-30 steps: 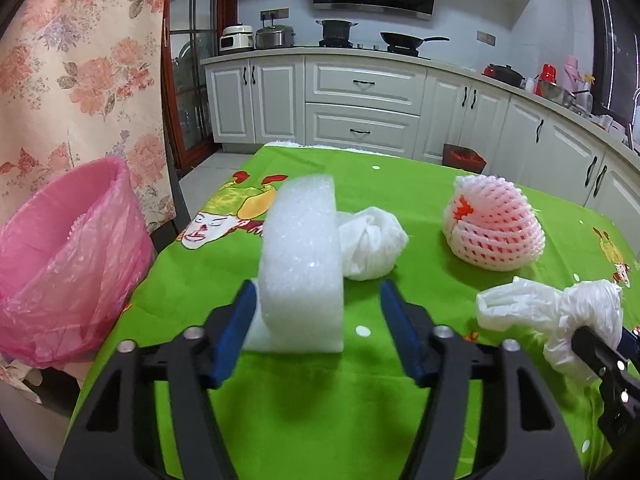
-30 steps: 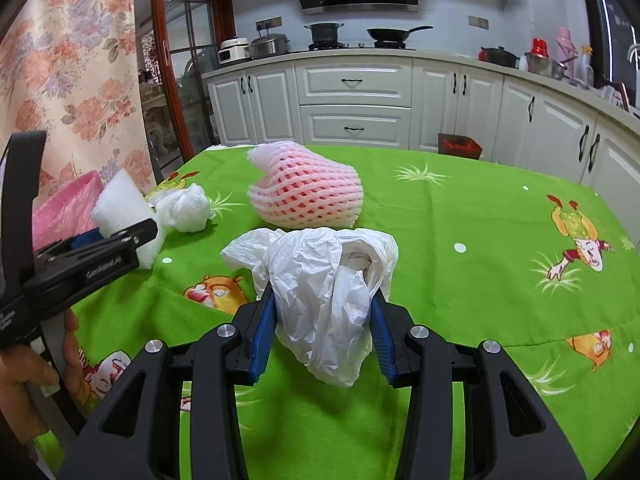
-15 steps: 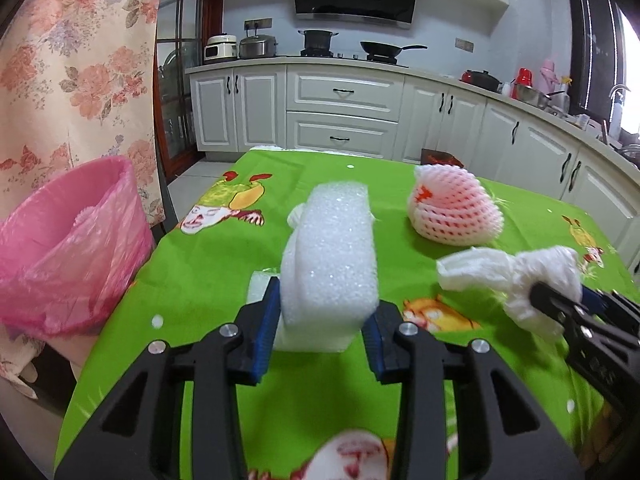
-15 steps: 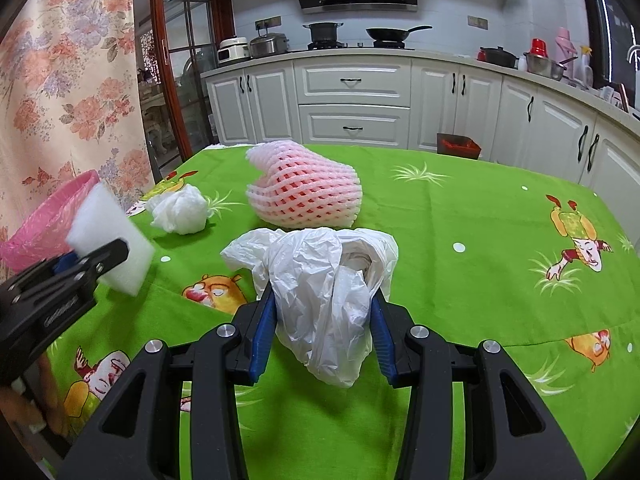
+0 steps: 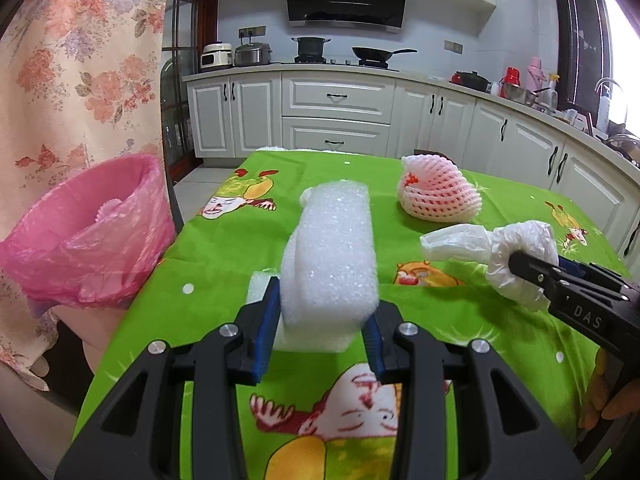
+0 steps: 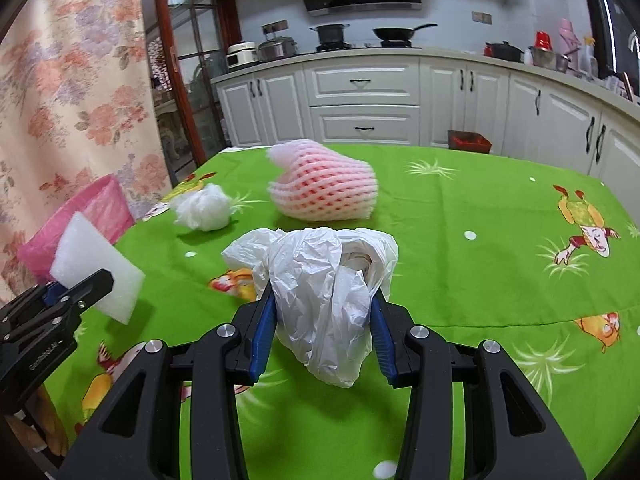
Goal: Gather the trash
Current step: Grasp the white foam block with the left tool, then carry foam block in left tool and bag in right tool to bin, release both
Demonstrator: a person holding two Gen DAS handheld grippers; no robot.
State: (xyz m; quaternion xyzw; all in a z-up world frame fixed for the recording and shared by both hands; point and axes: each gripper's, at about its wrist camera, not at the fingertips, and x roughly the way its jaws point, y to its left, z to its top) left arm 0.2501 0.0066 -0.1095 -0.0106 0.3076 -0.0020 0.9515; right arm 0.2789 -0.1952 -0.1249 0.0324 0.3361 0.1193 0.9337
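Foam block (image 5: 332, 256) stands upright, clamped in my left gripper (image 5: 320, 332); pink-lined bin (image 5: 86, 236) sits left of those jaws. My right gripper (image 6: 322, 332) pinches a plastic bag (image 6: 320, 280).

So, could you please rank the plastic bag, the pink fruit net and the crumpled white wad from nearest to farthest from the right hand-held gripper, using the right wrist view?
1. Plastic bag: clamped in the right hand-held gripper.
2. Pink fruit net: straight ahead, mid-table.
3. Crumpled white wad: ahead and far to the left, apparently a little farther than the net, so this ranking is tentative.
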